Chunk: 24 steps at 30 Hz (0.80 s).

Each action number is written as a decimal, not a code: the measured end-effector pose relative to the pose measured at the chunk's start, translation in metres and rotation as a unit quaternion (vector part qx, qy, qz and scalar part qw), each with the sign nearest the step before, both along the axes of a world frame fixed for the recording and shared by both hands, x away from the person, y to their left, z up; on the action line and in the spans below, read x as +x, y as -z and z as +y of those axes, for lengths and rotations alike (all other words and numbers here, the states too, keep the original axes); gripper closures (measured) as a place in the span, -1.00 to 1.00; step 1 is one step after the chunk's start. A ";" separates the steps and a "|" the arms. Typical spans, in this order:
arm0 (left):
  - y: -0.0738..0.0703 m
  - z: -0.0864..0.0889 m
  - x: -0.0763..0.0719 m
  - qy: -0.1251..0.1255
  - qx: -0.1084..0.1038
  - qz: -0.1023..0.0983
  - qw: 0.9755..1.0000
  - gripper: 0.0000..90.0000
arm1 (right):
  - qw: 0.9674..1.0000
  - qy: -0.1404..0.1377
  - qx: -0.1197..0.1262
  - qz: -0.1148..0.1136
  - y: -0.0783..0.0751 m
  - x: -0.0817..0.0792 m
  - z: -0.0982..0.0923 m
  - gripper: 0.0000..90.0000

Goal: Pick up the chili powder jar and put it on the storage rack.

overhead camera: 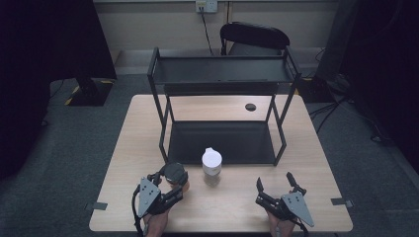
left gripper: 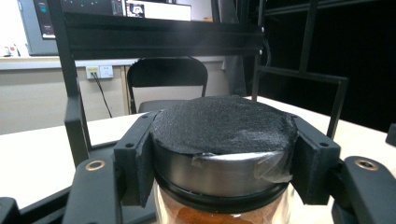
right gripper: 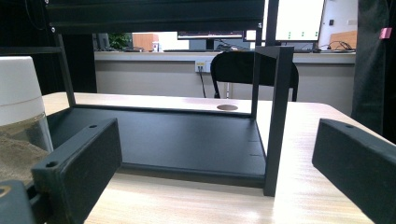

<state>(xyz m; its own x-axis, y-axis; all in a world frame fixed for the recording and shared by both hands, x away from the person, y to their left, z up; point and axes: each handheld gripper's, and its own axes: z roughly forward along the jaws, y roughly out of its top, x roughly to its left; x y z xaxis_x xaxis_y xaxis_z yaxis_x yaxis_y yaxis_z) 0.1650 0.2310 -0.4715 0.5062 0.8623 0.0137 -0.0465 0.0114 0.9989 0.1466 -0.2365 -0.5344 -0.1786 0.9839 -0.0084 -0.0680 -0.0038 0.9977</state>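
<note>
My left claw (overhead camera: 174,183) sits at the near left of the tabletop (overhead camera: 133,148), and its jaws are clamped on the dark-lidded jar (overhead camera: 175,174). In the left gripper view the pads press on either side of the jar's metal lid band (left gripper: 219,170), just under the black textured top (left gripper: 223,123). I judge the grip is taken high, on the lid, because that is the stiffest and narrowest place to pinch and it keeps the glass body hanging upright, so the orange-brown powder (left gripper: 196,217) inside stays level. A scrap of clear tape (left gripper: 261,163) is stuck on the band. The jar is close in front of the black two-tier rack (overhead camera: 222,143), which I take as its likely destination, since the lower shelf (overhead camera: 222,140) lies bare.

Just right of it stands the white-capped jar (overhead camera: 211,163), upright on the tabletop at the front edge of the rack and apart from the dark-lidded one. In the right gripper view it shows at the left edge, with a pale sandy fill (right gripper: 18,144) below the white cap (right gripper: 16,88).

Further right, my right claw (overhead camera: 276,185) rests low near the table's near edge with its jaws wide apart and nothing between them, pointing at the rack's front right post (right gripper: 278,121). I read that as a waiting pose, kept clear of the left side's work.

I can read no brand or label on either jar; the far screens carry marks too small to make out.
</note>
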 end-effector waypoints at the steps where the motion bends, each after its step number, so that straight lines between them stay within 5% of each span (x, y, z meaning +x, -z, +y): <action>1: -0.002 0.001 0.001 0.001 -0.002 -0.001 1.000 -0.22 | 1.000 0.000 0.000 0.000 0.000 0.000 0.000 -0.99; 24: -0.067 0.020 0.013 0.027 -0.011 -0.051 0.998 -0.22 | 1.000 0.000 0.000 0.000 0.000 0.000 0.000 -0.99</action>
<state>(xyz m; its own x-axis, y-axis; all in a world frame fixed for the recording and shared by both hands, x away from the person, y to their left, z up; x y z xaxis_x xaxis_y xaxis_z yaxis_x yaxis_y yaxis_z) 0.1781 0.2513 -0.4042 0.5494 0.8341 0.0488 -0.1470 0.0390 0.9884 0.1466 -0.2366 -0.5344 -0.1787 0.9839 -0.0085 -0.0677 -0.0037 0.9977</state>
